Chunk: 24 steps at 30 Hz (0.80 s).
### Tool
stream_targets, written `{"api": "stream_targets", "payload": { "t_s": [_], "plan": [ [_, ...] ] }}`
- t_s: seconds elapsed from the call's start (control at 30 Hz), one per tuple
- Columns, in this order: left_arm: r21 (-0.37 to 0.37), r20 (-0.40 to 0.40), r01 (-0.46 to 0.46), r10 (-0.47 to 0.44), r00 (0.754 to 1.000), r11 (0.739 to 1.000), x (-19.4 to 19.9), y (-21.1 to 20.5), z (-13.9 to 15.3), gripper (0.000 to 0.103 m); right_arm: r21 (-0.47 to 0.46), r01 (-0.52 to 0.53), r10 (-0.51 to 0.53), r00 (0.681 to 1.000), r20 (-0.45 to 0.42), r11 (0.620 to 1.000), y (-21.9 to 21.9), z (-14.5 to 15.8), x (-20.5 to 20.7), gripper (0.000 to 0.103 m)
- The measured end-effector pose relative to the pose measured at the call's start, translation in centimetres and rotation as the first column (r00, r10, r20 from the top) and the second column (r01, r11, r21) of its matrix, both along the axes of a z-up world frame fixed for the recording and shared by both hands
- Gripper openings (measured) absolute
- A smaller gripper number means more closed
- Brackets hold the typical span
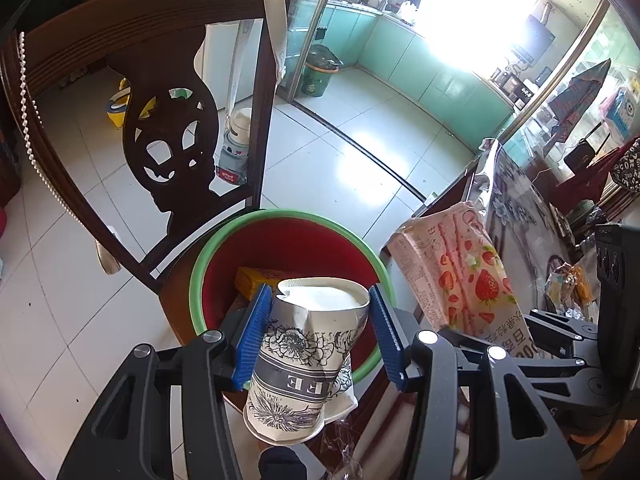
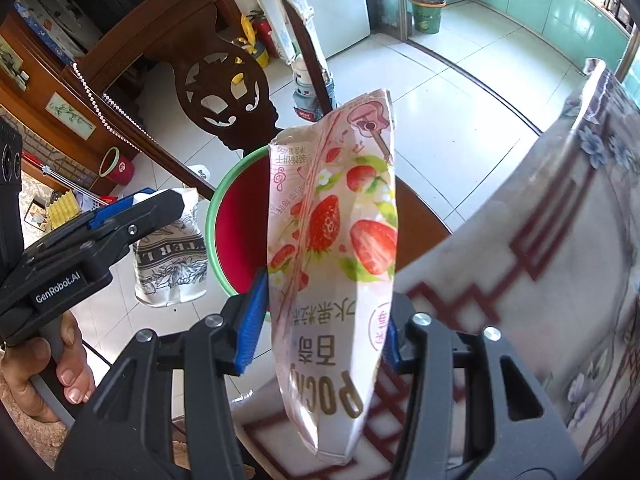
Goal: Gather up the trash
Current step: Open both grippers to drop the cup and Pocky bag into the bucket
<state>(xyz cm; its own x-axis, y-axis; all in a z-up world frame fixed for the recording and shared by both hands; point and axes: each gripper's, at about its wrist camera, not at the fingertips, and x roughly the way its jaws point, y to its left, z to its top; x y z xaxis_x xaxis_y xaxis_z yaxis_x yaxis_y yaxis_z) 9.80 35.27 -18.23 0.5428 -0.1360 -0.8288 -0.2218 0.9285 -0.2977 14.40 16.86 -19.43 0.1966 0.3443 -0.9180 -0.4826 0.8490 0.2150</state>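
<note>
Left tongs clamp a crumpled paper cup by its sides, mouth tipped forward, right over the near rim of the red bin with the green lip. Right tongs pinch a strawberry snack bag near its lower end, its long axis standing upward, beside the bin's right edge. My guess is the cup is nearer the drop. Inside the bin lies a yellow box; it sits on a dark wooden chair next to the bench.
</note>
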Motion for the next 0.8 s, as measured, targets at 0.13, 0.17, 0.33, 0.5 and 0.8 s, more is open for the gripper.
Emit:
{"api": "stream_targets", "payload": {
  "t_s": [0.13, 0.17, 0.33, 0.5, 0.8],
  "plan": [
    [-0.006, -0.003, 0.004, -0.004, 1.000, 1.000, 1.1, 0.2, -0.3, 0.048, -0.001, -0.012, 0.012, 1.000, -0.006, 1.000, 0.6, -0.3, 0.6, 0.048],
    [-0.011, -0.005, 0.003, -0.003, 1.000, 1.000, 1.3, 0.3, -0.4, 0.048, -0.004, -0.016, 0.016, 1.000, -0.003, 1.000, 0.8, -0.3, 0.7, 0.052],
    [-0.026, -0.009, -0.018, 0.017, 1.000, 1.000, 2.0, 0.7, -0.7, 0.065, 0.011, -0.003, 0.003, 1.000, 0.017, 1.000, -0.2, 0.7, 0.7, 0.071],
    [-0.016, 0.005, 0.025, -0.025, 1.000, 1.000, 2.2, -0.6, -0.2, 0.065, 0.031, 0.047, -0.048, 0.998, 0.041, 0.998, -2.5, 2.3, 0.0, 0.071],
    [-0.023, 0.027, 0.200, -0.199, 0.980, 0.980, 2.8, -7.0, 0.7, 0.065, 0.006, 0.211, -0.211, 0.973, 0.095, 0.977, -10.7, 4.1, -2.8, 0.072]
  ]
}}
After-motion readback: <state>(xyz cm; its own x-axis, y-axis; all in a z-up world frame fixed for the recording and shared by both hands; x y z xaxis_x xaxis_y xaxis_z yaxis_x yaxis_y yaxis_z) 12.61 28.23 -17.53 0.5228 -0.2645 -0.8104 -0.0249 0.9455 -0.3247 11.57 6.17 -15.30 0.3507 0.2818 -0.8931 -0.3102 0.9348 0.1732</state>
